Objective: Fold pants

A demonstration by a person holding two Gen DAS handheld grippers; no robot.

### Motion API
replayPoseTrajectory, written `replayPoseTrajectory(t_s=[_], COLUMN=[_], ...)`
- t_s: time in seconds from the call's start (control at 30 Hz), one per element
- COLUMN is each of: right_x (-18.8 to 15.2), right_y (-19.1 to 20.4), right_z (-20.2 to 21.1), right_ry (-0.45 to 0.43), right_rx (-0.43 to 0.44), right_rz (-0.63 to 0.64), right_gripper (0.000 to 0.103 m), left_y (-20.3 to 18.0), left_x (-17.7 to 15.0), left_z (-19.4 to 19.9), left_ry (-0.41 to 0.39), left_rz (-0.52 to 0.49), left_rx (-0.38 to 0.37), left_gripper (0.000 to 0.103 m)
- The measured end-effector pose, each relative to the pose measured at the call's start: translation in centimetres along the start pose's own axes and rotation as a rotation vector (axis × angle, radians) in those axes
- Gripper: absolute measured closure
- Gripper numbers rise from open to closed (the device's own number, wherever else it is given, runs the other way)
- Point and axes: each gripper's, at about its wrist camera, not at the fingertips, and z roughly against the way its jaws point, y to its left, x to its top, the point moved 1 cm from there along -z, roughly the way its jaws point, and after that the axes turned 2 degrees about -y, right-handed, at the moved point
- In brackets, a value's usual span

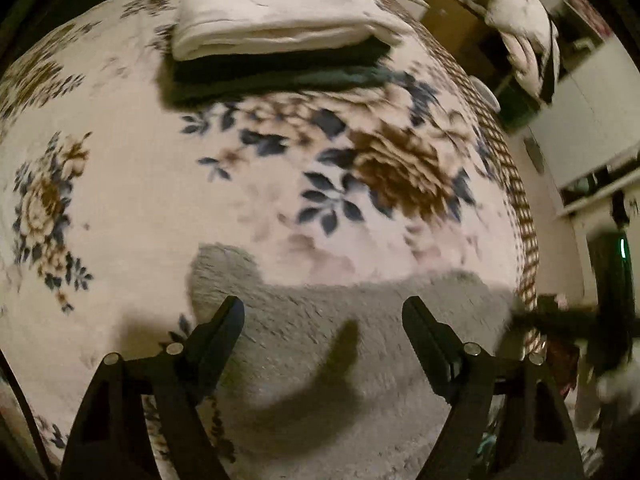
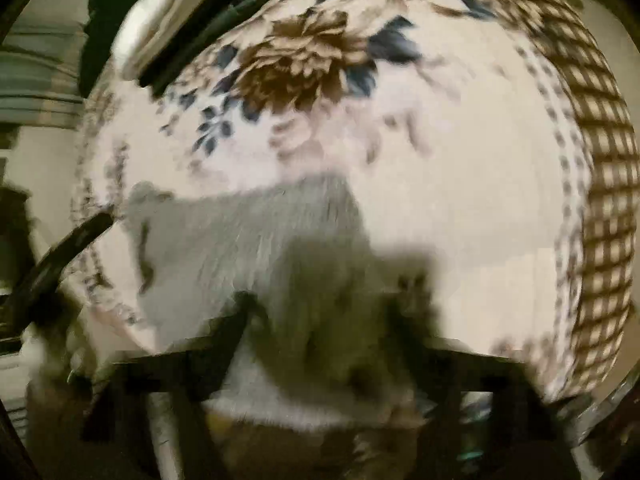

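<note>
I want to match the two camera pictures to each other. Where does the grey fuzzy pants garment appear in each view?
Left wrist view: the grey fuzzy pants garment lies at the bottom centre, on the floral blanket, between the open left tongs.
Right wrist view: it lies lower centre-left, partly in shadow; the picture is blurred.
Shared landmark: the big brown flower print, beyond the garment.

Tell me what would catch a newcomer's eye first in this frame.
The floral blanket fills both views, with a big brown flower right of centre in the left wrist view. At its far edge sits a folded stack, white cloth over dark pieces. Nearest the cameras lie the fuzzy grey pants, with the left tool open above them; the right wrist view is heavily blurred.
</note>
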Motion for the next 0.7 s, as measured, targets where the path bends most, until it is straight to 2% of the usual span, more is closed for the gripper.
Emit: replayPoseTrajectory(t_s=[0.07, 0.13, 0.2, 0.23, 0.27, 0.33, 0.4, 0.47, 0.5, 0.53, 0.57, 0.6, 0.63, 0.67, 0.7], right_x=[1.7, 3.2, 3.9, 3.3, 2.6, 0.8, -1.9, -4.3, -5.2, -5.7, -6.2, -6.8, -7.1, -7.5, -7.8], right_y=[-0.4, -1.8, -2.8, -3.4, -4.2, -5.4, -5.6, -4.8, -4.6, -4.3, -4.1, -4.5, -5.1, -6.8, -8.0], right_z=[1.3, 0.3, -1.8, -1.7, -0.9, 0.7, 1.2, -0.5, -1.5, -2.5, -3.4, -3.7, -3.3, -2.6, -2.3], right_ry=[-0.078, -0.073, 0.031, 0.036, 0.011, -0.03, -0.015, 0.072, 0.096, 0.109, 0.118, 0.119, 0.1, 0.071, 0.069], right_rx=[-0.02, -0.039, 0.055, 0.106, 0.15, 0.173, 0.146, 0.129, 0.131, 0.132, 0.112, 0.092, 0.079, 0.051, 0.04], right_rz=[0.002, -0.03, -0.108, -0.15, -0.193, -0.231, -0.215, -0.153, -0.133, -0.121, -0.117, -0.148, -0.182, -0.249, -0.293], right_gripper=[0.087, 0.086, 0.075, 0.06, 0.038, 0.019, 0.019, 0.019, 0.021, 0.042, 0.091, 0.089, 0.09, 0.09, 0.09], left_y=[-0.6, -0.9, -0.6, -0.2, 0.1, 0.8, 1.6, 2.3, 2.6, 2.7, 2.9, 3.3, 3.8, 5.0, 6.0], left_x=[0.0, -0.1, -0.3, -0.4, -0.5, -0.7, -0.7, -0.4, -0.3, -0.1, 0.0, 0.3, 0.5, 0.9, 1.3], left_z=[-0.1, -0.2, -0.6, -0.7, -0.7, -0.5, -0.9, -1.8, -2.6, -3.1, -3.8, -4.5, -5.1, -6.0, -6.4], left_ry=[0.0, -0.001, 0.007, 0.011, 0.01, -0.001, 0.002, 0.007, 0.013, 0.013, 0.009, 0.004, 0.004, 0.015, 0.019], left_rz=[-0.018, -0.029, -0.004, 0.016, 0.037, 0.072, 0.097, 0.119, 0.125, 0.123, 0.117, 0.118, 0.12, 0.149, 0.185], left_rx=[-0.009, -0.009, -0.017, -0.022, -0.036, -0.038, -0.034, -0.045, -0.045, -0.044, -0.048, -0.029, -0.009, 0.009, 0.004], left_gripper=[0.023, 0.023, 0.023, 0.023, 0.023, 0.023, 0.023, 0.023, 0.023, 0.025, 0.026, 0.042, 0.051, 0.066, 0.067])
